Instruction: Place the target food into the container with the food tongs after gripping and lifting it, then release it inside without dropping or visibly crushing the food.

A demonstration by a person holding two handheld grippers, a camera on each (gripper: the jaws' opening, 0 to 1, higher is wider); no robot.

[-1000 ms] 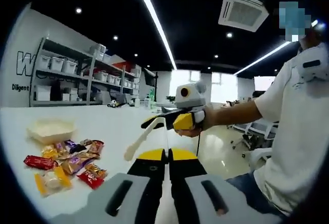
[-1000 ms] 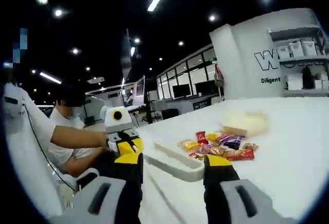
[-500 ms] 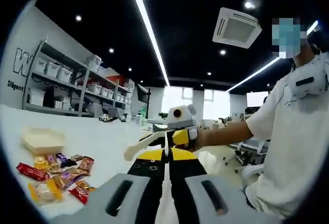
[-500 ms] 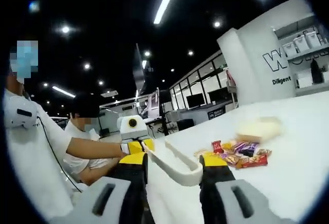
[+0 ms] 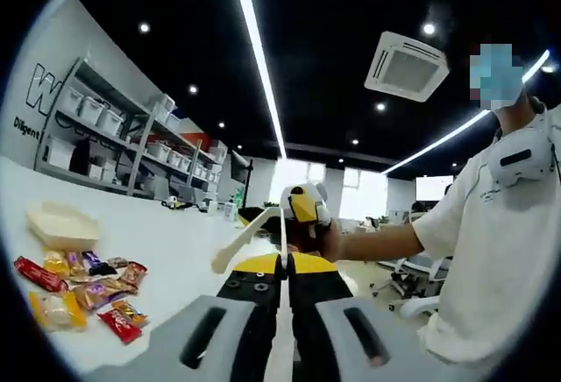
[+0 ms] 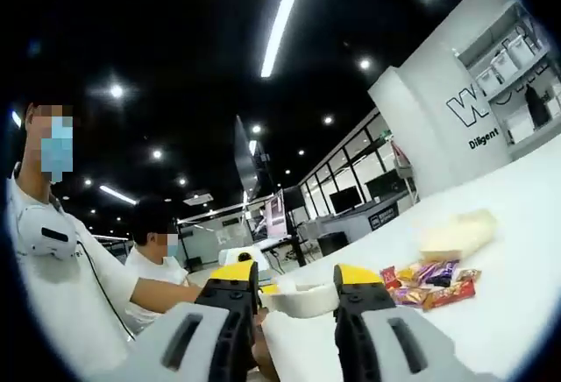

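Right gripper view: right tool (image 6: 296, 282) grips tongs (image 6: 302, 299); wall reads "Diligent" (image 6: 490, 139). Left tool (image 5: 282, 265) closed.

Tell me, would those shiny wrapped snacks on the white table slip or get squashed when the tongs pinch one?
Probably slippery: the wrapped snacks look glossy, so the tongs could skate off them. They look small and flat, so likely light and unlikely to roll. They lie bunched beside the cream container, so pinching one may nudge its neighbours. Whether they crush can't be told from here.
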